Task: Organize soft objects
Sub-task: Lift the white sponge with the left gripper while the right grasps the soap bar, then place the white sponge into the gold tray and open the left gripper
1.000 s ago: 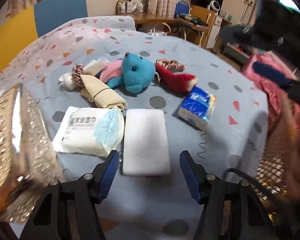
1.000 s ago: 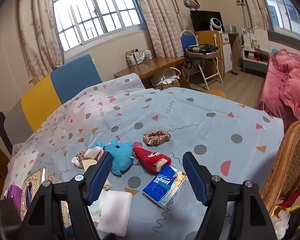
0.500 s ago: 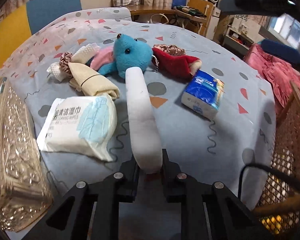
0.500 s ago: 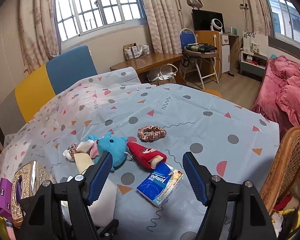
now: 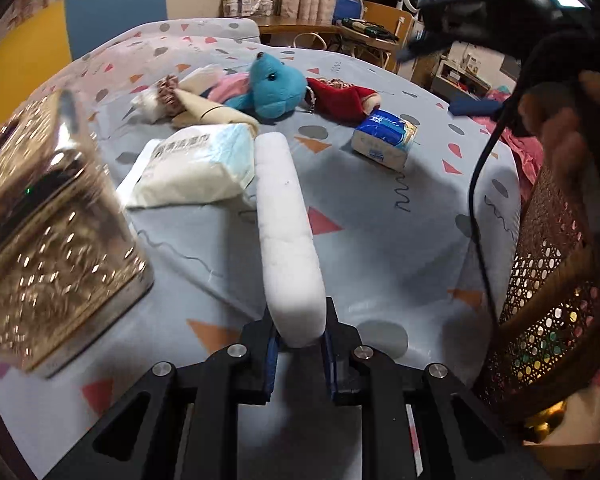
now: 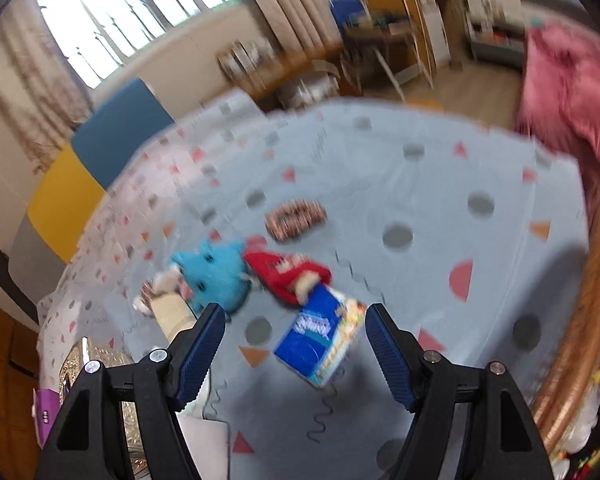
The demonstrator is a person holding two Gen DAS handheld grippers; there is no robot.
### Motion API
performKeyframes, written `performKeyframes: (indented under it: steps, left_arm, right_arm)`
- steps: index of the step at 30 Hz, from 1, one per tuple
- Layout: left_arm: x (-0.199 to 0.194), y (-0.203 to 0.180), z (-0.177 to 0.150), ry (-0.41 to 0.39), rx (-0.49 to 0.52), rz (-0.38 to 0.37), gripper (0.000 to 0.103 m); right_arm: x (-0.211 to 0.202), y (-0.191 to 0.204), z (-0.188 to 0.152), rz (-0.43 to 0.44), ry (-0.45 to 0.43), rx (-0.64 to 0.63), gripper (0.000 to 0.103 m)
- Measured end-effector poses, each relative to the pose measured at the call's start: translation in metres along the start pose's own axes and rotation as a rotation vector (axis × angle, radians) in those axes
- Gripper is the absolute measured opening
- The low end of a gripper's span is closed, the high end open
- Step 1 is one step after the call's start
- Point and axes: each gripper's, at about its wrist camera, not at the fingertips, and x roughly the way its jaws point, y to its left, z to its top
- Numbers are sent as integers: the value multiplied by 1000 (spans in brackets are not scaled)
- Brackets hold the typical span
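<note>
Patterned tablecloth (image 5: pixel 380 240) bare between white sponge (image 5: pixel 286 236) and wicker chair (image 5: pixel 548 280).

left tongs (image 5: pixel 298 354) clamped on a white pad (image 5: pixel 286 232), right tongs (image 6: pixel 296 344) wide apart, both angled downward

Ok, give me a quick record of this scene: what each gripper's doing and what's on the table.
left gripper: shut on white sponge, lifted off the table
right gripper: open, empty, above tissue pack
table: wet wipes, blue plush, red slipper, scrunchie, gold box
view: right wrist blurred
</note>
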Motion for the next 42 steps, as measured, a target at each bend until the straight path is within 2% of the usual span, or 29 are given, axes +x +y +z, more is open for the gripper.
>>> performKeyframes:
  steps: [2,6,8,14,16,17,18,19,20,23,27,35,42]
  left_arm:
    - [-1,2,-2,0,-17,-6,19]
    - [-2,5,-4,-9,-47,-15,19]
    - [-4,5,-6,-13,-51,-18,19]
    - [-13,11,-16,-25,-68,-25,18]
    - [-16,13,-20,-30,-77,-23,18]
    - [-18,14,-21,-34,-81,-22,18]
    - [-20,15,-23,-37,-86,-20,18]
    - [-21,16,-24,-39,-92,-19,18]
    - [-22,17,-25,-40,-99,-16,18]
    - [-31,17,-25,-65,-104,-15,18]
    - [-47,15,-20,-110,-103,-18,18]
    - [-80,20,1,-178,-141,-6,18]
    - [-136,61,38,-322,-242,47,18]
  right_arm:
    - [13,0,3,-43,74,-7,74]
    - [39,13,4,-149,192,-110,74]
    - [48,11,2,-172,237,-103,74]
    - [82,5,0,-253,290,-42,78]
    - [89,3,-2,-220,291,-15,77]
    - [89,5,-1,-218,282,-36,58]
    - [87,9,-1,-204,274,-59,50]
    - [86,14,-3,-195,276,-94,48]
    - [87,19,-6,-185,287,-124,37]
    - [89,37,-20,-157,324,-235,27]
    - [87,47,-28,-151,339,-305,26]
    - [88,42,-27,-140,352,-301,25]
    - [96,58,-35,-141,345,-340,25]
